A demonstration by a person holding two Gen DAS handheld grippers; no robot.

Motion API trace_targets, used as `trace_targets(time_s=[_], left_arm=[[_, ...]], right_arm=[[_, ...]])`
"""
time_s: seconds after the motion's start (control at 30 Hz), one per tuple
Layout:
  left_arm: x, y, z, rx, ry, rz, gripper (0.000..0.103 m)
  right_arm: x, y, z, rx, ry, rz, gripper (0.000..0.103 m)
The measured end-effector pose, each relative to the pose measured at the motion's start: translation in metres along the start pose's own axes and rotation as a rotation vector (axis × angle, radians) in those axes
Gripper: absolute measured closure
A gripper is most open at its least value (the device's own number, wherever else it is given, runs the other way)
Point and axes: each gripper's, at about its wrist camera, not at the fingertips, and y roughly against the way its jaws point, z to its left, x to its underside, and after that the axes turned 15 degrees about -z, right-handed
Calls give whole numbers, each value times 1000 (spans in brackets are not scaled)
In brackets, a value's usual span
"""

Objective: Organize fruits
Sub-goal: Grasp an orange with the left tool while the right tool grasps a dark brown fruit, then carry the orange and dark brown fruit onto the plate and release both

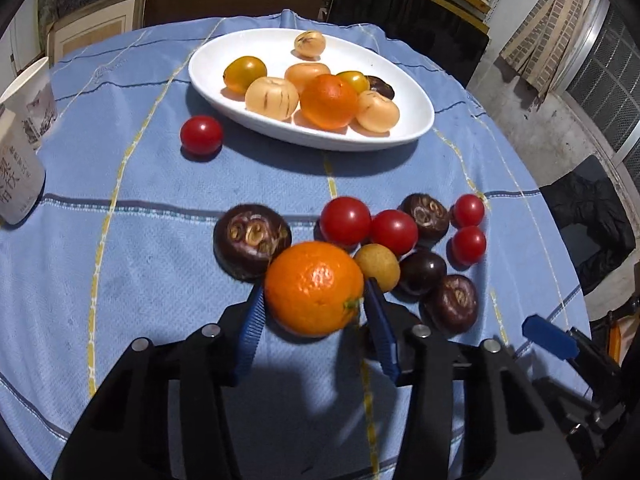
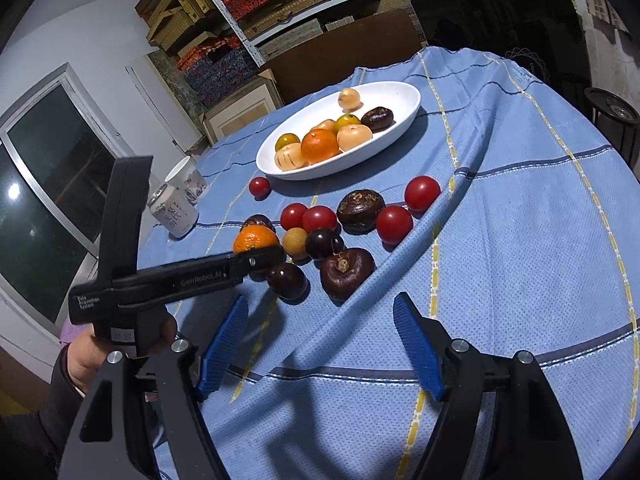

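My left gripper (image 1: 314, 300) is shut on an orange tangerine (image 1: 314, 288), its blue pads against both sides, low over the blue cloth. The tangerine also shows in the right wrist view (image 2: 254, 239) behind the left gripper's body. Beside it lie several red tomatoes (image 1: 346, 220), dark brown water chestnuts (image 1: 252, 236) and a small yellow fruit (image 1: 378, 266). A white oval plate (image 1: 408, 128) at the back holds another tangerine (image 1: 329, 100) and several pale and yellow fruits. My right gripper (image 2: 320, 340) is open and empty, short of a dark chestnut (image 2: 346, 272).
A lone red tomato (image 1: 201, 135) lies left of the plate. A drink can (image 1: 18, 176) and a paper cup (image 1: 36, 96) stand at the table's left edge. The round table is covered by a blue checked cloth (image 1: 140, 260). Shelves and boxes stand behind.
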Motion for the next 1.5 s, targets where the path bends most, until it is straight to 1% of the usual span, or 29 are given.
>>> trace_targets(time_s=[0.07,0.17,0.27,0.3,0.37,0.4,0.5,0.57,0.63,0.67,0.8,0.93,0.97,1.03,1.1,1.17,1.33,1.43,1.5], left_arm=[[-2,-1,-1,6,-10,-5,58],[1,2,-5,-4,-57,-18,59],[6,11,-2,3,-88,-16,59],[9,15,0,5,-97,-8,59],[12,22,8,9,-93,2,59],[14,25,12,12,-81,6,59],[19,30,26,28,-46,12,59],[21,32,32,44,-29,7,59],[23,33,34,54,-13,4,59],[23,33,34,55,-16,2,59],[25,33,32,50,-40,-12,58],[24,32,31,44,-34,-11,58],[23,32,31,43,-32,-10,58],[23,30,30,37,-33,-11,58],[21,28,28,31,-39,-13,58],[21,28,28,29,-39,-13,58],[18,32,31,47,-21,-6,59],[14,42,29,47,-44,-30,59],[6,50,28,60,-48,-48,59]], right_arm=[[0,0,3,12,23,-4,27],[-3,2,12,40,101,-24,27],[-4,-2,30,119,284,-35,27],[-3,-4,33,129,331,-28,27],[-3,-13,37,114,408,-3,27],[-3,-20,37,87,424,16,27],[-9,-33,32,93,437,37,28],[-11,-41,32,90,453,65,36],[-8,-51,33,103,483,120,54],[-6,-54,34,109,495,137,56],[-3,-64,35,125,504,156,56],[2,-76,34,155,499,173,56],[2,-76,34,157,495,165,56],[2,-77,37,155,496,166,60],[3,-76,39,167,504,161,61],[2,-71,41,164,494,146,61],[-10,-43,41,123,411,69,61],[-18,-28,40,99,372,32,61],[-26,-21,39,85,348,11,61]])
